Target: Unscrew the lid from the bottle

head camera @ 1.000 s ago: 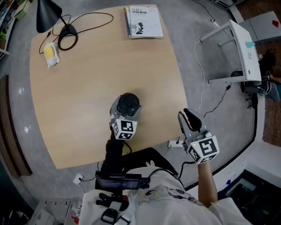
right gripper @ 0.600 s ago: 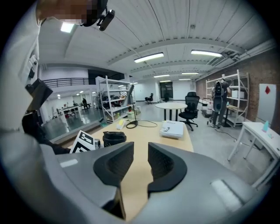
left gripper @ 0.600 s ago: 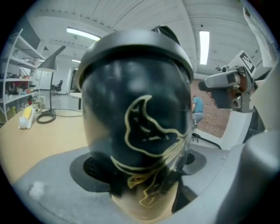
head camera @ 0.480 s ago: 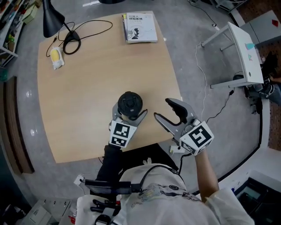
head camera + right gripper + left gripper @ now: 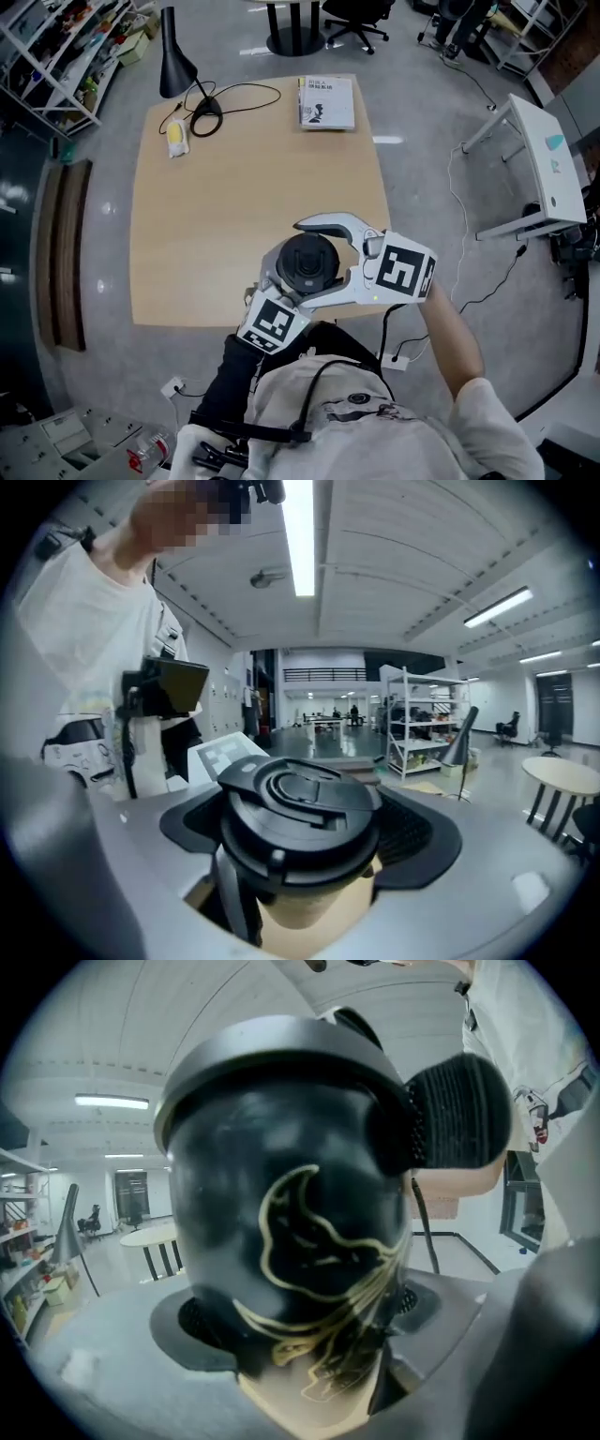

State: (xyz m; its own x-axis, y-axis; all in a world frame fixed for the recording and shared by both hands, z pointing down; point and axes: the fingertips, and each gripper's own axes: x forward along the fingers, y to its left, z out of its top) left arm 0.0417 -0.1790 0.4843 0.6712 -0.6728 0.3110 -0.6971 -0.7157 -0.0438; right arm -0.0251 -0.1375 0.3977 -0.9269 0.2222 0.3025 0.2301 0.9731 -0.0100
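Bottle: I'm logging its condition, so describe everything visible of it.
The bottle is glossy black with thin gold line art and a pale cream bottom. Its black lid, with a flip latch, is still on. The left gripper clamps the body; the right gripper grips the lid's sides. It is by the table's near edge.

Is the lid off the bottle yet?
Not yet. Done: the left tongs are shut on the bottle and hold it. In hand: the right tongs sit around the lid, but I can't tell if they are squeezing it. Left: the lid is still on the bottle, so it has to be twisted loose and lifted away.
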